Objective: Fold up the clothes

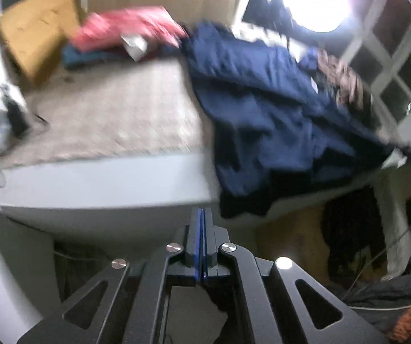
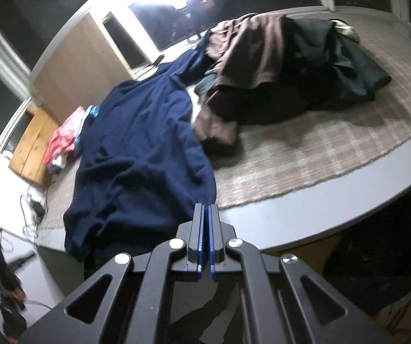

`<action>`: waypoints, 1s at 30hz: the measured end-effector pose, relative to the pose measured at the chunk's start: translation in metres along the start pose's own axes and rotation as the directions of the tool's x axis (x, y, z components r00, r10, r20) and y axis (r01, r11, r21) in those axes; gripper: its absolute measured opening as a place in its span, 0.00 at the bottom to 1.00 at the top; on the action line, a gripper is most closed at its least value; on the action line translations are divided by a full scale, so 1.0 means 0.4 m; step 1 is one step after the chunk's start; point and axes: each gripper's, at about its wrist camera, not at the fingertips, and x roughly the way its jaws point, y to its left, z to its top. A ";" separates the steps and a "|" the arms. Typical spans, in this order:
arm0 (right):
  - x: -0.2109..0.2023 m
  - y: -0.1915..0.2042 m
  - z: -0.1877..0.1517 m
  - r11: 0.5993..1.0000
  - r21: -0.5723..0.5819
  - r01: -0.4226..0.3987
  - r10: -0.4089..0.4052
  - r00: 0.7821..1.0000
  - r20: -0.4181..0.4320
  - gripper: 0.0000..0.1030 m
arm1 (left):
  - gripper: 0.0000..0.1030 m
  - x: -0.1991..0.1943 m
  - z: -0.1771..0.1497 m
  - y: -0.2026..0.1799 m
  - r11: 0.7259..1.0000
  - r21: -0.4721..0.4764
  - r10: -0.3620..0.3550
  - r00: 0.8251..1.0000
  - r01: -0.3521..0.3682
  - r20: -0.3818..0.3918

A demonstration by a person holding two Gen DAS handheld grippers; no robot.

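A navy blue garment point(image 1: 263, 100) lies spread and rumpled on the plaid-covered table point(image 1: 113, 172), its hem hanging over the near edge. It also shows in the right wrist view point(image 2: 136, 143). My left gripper point(image 1: 203, 213) is shut and empty, just off the table's near edge, left of the hanging hem. My right gripper point(image 2: 205, 209) is shut and empty, at the table edge right beside the garment's near corner. A heap of brown point(image 2: 248, 57) and dark clothes point(image 2: 334, 66) lies behind it.
A pink folded garment point(image 1: 125, 27) on a blue one lies at the table's far side, also seen in the right wrist view point(image 2: 62, 140). A wooden board point(image 1: 33, 28) leans at the back. Cables and a charger point(image 2: 36, 206) sit at the left. Windows stand behind.
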 end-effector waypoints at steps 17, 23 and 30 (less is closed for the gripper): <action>0.091 -0.055 -0.016 0.997 -0.050 0.066 -0.072 0.991 -0.110 0.03 | 0.00 0.212 0.002 -0.036 0.988 -0.099 -0.127 0.990 0.121 -0.061; 0.070 -0.046 -0.010 0.999 -0.043 0.034 -0.038 0.996 -0.083 0.03 | 0.00 -0.034 0.033 -0.012 0.999 -0.002 -0.046 0.996 0.047 0.077; 0.092 -0.035 -0.016 0.998 -0.044 0.035 -0.039 0.994 -0.098 0.03 | 0.16 0.064 0.016 -0.007 0.999 -0.027 -0.048 0.997 0.046 -0.052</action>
